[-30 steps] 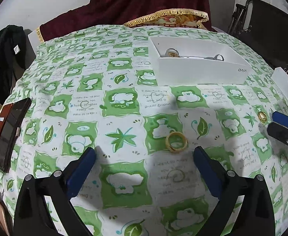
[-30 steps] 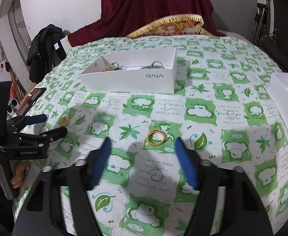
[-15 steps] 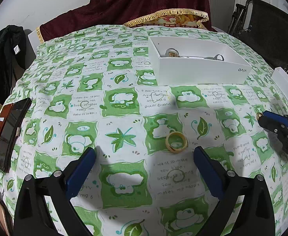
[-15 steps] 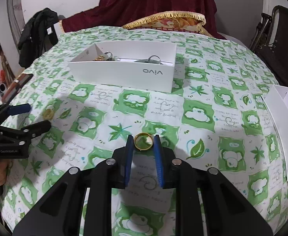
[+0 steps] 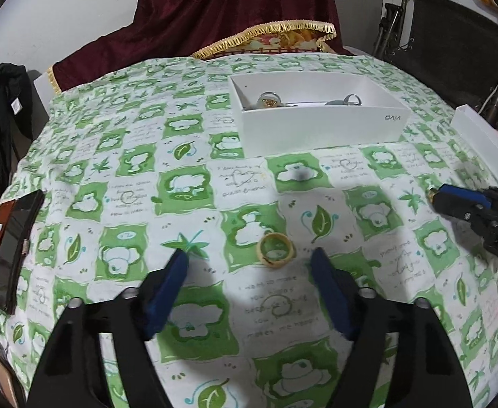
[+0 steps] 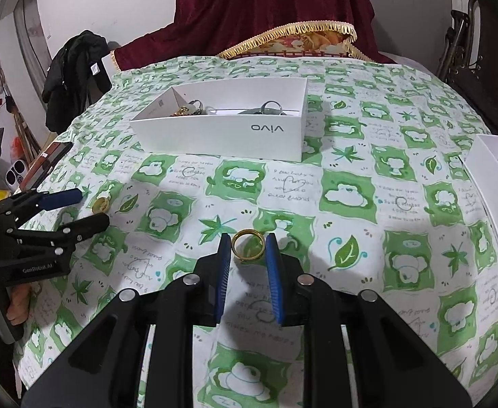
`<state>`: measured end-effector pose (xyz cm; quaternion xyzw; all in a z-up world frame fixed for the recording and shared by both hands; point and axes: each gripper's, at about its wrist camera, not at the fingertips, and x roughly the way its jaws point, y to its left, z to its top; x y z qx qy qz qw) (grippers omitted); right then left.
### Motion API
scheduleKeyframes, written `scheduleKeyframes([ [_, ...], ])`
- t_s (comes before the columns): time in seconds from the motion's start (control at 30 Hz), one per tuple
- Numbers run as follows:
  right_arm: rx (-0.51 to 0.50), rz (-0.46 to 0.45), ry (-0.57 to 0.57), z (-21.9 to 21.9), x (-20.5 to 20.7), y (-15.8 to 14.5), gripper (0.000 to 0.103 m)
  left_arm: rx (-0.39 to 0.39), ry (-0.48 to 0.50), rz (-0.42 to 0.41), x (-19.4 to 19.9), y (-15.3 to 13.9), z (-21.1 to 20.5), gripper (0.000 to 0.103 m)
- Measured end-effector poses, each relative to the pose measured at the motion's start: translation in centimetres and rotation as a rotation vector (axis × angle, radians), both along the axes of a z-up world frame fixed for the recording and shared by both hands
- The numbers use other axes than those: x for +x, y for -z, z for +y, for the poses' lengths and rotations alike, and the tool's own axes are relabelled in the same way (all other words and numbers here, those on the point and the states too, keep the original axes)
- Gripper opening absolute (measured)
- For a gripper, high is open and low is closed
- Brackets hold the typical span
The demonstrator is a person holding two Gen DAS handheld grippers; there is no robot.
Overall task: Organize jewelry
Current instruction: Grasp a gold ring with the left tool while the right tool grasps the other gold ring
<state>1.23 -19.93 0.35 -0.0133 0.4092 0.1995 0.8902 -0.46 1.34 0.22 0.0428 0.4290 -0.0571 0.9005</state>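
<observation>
Two loose rings (image 6: 248, 244) (image 6: 100, 205), two boxes (image 6: 221, 136) (image 6: 494, 176)

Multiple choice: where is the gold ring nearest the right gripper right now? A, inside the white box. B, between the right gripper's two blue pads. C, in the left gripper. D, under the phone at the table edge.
B: the gold ring sits clamped between the right gripper's blue pads.

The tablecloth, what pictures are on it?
Green and white squares on the tablecloth with bears and leaves, clearest in the right wrist view.
</observation>
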Motion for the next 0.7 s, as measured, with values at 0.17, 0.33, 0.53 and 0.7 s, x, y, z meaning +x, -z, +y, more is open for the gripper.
scheduleKeyframes([
  [0.17, 0.005, 0.006, 0.002, -0.05, 0.05, 0.07, 0.020, -0.013, 0.014, -0.005, 0.01, -0.08, -0.03, 0.053],
  [0.33, 0.005, 0.007, 0.002, -0.04, 0.06, 0.07, 0.020, -0.016, 0.037, -0.012, -0.06, -0.17, -0.44, 0.034],
  [0.53, 0.007, 0.006, 0.002, -0.06, 0.06, 0.07, 0.020, -0.033, 0.043, -0.015, -0.10, -0.26, -0.39, 0.022],
  [0.7, 0.008, 0.003, 0.003, -0.06, 0.05, 0.09, 0.020, -0.032, 0.043, -0.021, -0.26, -0.42, -0.45, 0.022],
])
